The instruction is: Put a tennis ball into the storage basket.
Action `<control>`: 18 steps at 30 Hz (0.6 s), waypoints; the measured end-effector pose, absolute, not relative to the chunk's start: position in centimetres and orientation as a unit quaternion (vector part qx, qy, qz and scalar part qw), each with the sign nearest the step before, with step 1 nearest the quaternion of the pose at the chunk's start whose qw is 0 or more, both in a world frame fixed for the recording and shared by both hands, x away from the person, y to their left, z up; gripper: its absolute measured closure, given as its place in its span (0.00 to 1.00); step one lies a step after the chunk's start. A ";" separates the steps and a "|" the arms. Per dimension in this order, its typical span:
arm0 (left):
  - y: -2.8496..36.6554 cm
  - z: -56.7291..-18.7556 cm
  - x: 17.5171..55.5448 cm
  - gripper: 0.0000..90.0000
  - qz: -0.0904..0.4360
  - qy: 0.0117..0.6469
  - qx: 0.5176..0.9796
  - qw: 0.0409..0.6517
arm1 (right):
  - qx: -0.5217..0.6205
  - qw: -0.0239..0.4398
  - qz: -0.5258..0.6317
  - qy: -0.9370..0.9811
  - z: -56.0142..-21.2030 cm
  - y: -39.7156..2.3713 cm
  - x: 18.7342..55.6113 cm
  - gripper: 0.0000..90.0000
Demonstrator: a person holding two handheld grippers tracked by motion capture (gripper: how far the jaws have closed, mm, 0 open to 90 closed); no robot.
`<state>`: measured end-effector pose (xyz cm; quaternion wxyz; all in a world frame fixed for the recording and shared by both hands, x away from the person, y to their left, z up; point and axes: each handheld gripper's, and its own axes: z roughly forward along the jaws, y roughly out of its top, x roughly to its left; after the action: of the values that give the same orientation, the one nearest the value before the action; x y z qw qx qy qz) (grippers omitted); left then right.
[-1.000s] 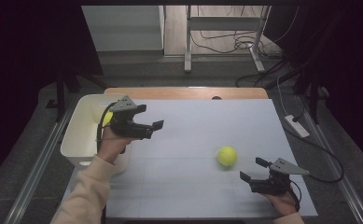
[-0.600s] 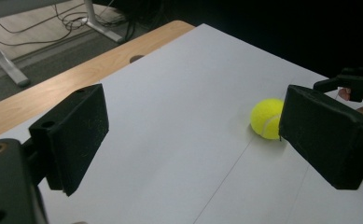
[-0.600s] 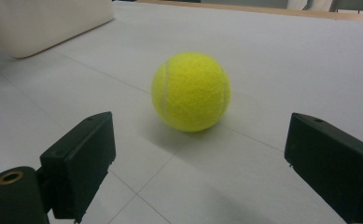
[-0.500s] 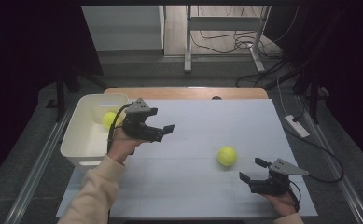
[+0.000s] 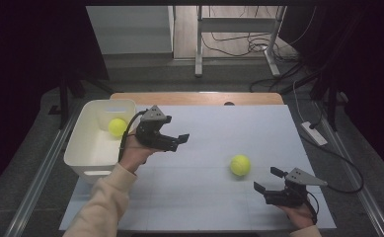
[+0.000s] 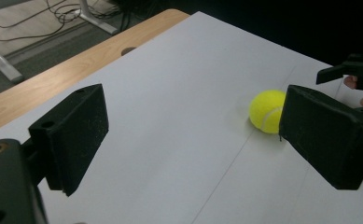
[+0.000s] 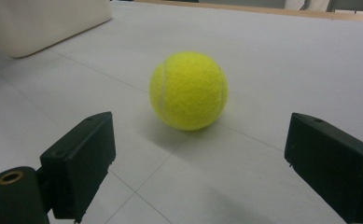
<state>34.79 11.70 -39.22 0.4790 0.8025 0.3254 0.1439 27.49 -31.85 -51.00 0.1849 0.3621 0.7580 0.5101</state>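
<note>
ball (image 5: 240, 165) | round (no long axis) | rests on table (image 5: 229, 128)

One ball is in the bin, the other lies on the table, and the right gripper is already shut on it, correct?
Not quite. The right gripper is open: in the right gripper view its fingers stand wide apart, short of the ball and not touching it. The rest holds: one ball is in the bin, the other lies on the table.
</note>
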 end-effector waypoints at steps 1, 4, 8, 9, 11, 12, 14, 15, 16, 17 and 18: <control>11.6 -39.2 34.8 0.11 0.145 0.325 0.803 0.479 | 0.362 0.185 0.511 0.757 -51.0 -31.9 27.5 0.10; 11.1 -39.2 34.9 0.11 0.141 0.319 0.806 0.478 | 0.362 0.186 0.509 0.758 -51.0 -32.0 27.4 0.10; 10.1 -39.6 34.9 0.10 0.136 0.311 0.815 0.471 | 0.363 0.188 0.509 0.757 -50.9 -32.0 27.4 0.10; 10.0 -39.6 34.9 0.10 0.135 0.309 0.816 0.469 | 0.362 0.189 0.509 0.758 -50.9 -31.9 27.4 0.10; 9.8 -39.8 35.0 0.10 0.133 0.308 0.818 0.468 | 0.361 0.189 0.508 0.759 -50.9 -31.9 27.4 0.10; 9.8 -39.8 35.0 0.10 0.133 0.308 0.818 0.468 | 0.361 0.189 0.508 0.759 -50.9 -31.9 27.4 0.10; 9.7 -40.0 35.1 0.10 0.132 0.309 0.818 0.467 | 0.360 0.190 0.507 0.760 -50.9 -31.8 27.3 0.10; 9.6 -40.1 35.1 0.10 0.132 0.310 0.817 0.467 | 0.360 0.190 0.507 0.760 -50.9 -31.8 27.3 0.10; 9.6 -40.1 35.1 0.10 0.132 0.310 0.817 0.467 | 0.359 0.189 0.508 0.760 -50.9 -31.8 27.3 0.10; 9.5 -40.2 35.2 0.10 0.132 0.309 0.818 0.467 | 0.359 0.189 0.508 0.760 -50.9 -31.7 27.3 0.10; 9.5 -40.2 35.2 0.10 0.131 0.310 0.817 0.468 | 0.358 0.189 0.508 0.760 -50.9 -31.7 27.4 0.10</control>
<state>35.20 9.46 -40.24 0.4675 0.8175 0.3097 0.1311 27.36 -31.72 -50.86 0.1893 0.3576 0.7602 0.5083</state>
